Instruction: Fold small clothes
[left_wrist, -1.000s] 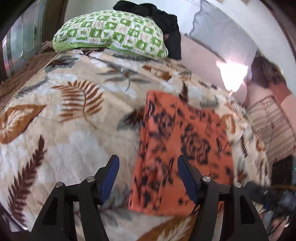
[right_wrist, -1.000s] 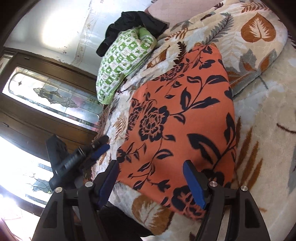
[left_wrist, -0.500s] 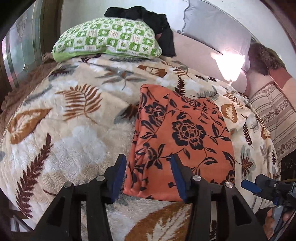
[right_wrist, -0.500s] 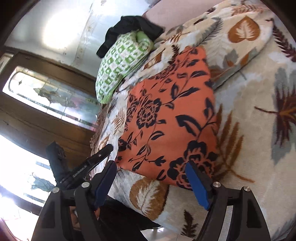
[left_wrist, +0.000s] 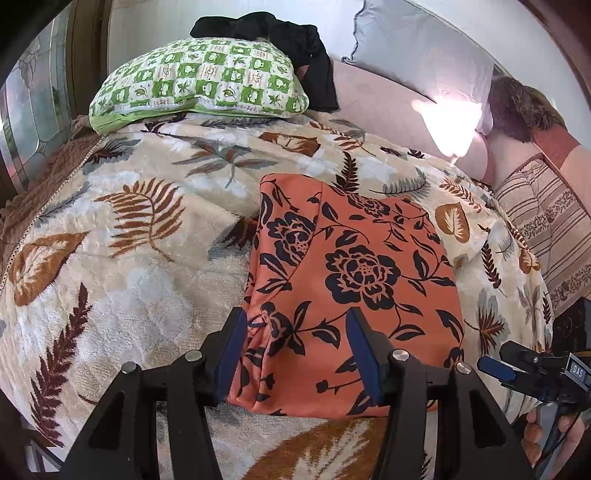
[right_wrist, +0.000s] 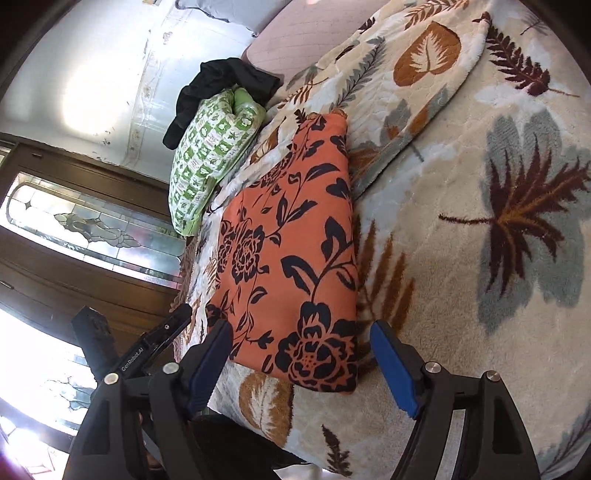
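Note:
A folded orange cloth with dark flowers (left_wrist: 354, 273) lies flat on the leaf-patterned blanket (left_wrist: 129, 258). My left gripper (left_wrist: 295, 317) hovers over its near left corner, and its jaws are opening. The cloth's edge shows between the blue pads, which do not press on it. My right gripper (right_wrist: 301, 328) stands open over the near right corner of the orange cloth (right_wrist: 291, 251), with nothing gripped. Each view shows the other tool: the right gripper (left_wrist: 495, 369) held by a hand, and the left gripper (right_wrist: 162, 336).
A green checked pillow (left_wrist: 199, 81) with a black garment (left_wrist: 295, 33) on it lies at the head of the bed, beside a grey pillow (left_wrist: 424, 48). A striped cloth (left_wrist: 546, 221) lies to the right. A dark wooden door with patterned glass (right_wrist: 74, 221) stands beyond the bed's edge.
The left jaws narrowed, then widened again, and the gripper drew back slightly. The right gripper slid toward the cloth's near right corner. The cloth itself has not moved.

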